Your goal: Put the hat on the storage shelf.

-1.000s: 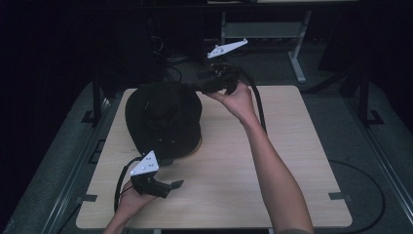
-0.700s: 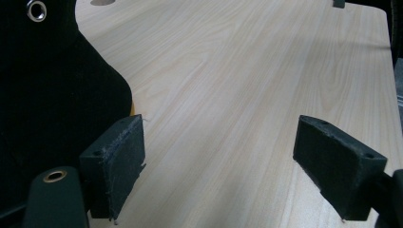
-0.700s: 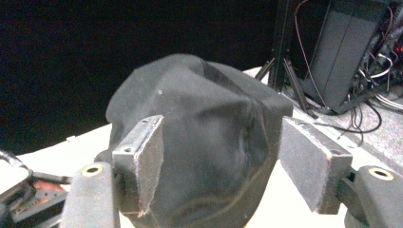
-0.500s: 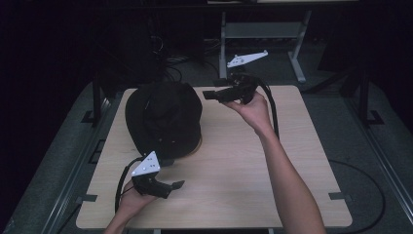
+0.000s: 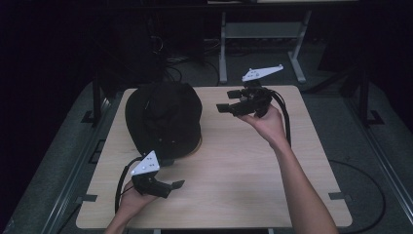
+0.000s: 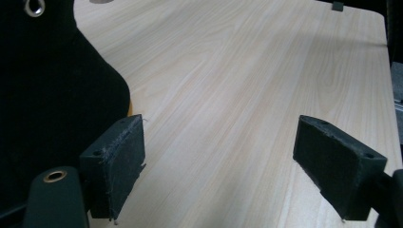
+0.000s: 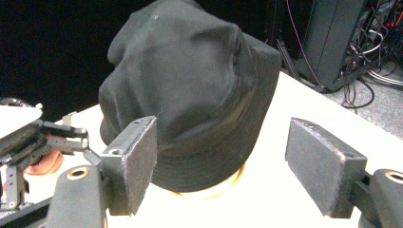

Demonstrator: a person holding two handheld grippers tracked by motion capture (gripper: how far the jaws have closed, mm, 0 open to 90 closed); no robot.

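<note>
A black bucket hat (image 5: 163, 119) sits over a pale rounded form on the left half of the wooden table (image 5: 243, 165). My right gripper (image 5: 225, 101) hovers to the right of the hat, jaws pointed at it and apart from it; its jaws have just been opening, with nothing between them. In the right gripper view the hat (image 7: 190, 90) lies ahead beyond the open pads (image 7: 135, 161). My left gripper (image 5: 178, 184) rests low near the front edge, just below the hat's brim, open and empty. The hat's brim (image 6: 52, 95) shows at the left of the left gripper view.
Bare wood spreads across the middle and right of the table. Behind the table stand a grey metal frame (image 5: 263, 34) and tangled cables (image 5: 170, 48) on the dark floor. Black cables trail from both grippers.
My right gripper has drawn away from the hat's top, moving right and lower, and its jaws stand wider. The left gripper has stayed put.
</note>
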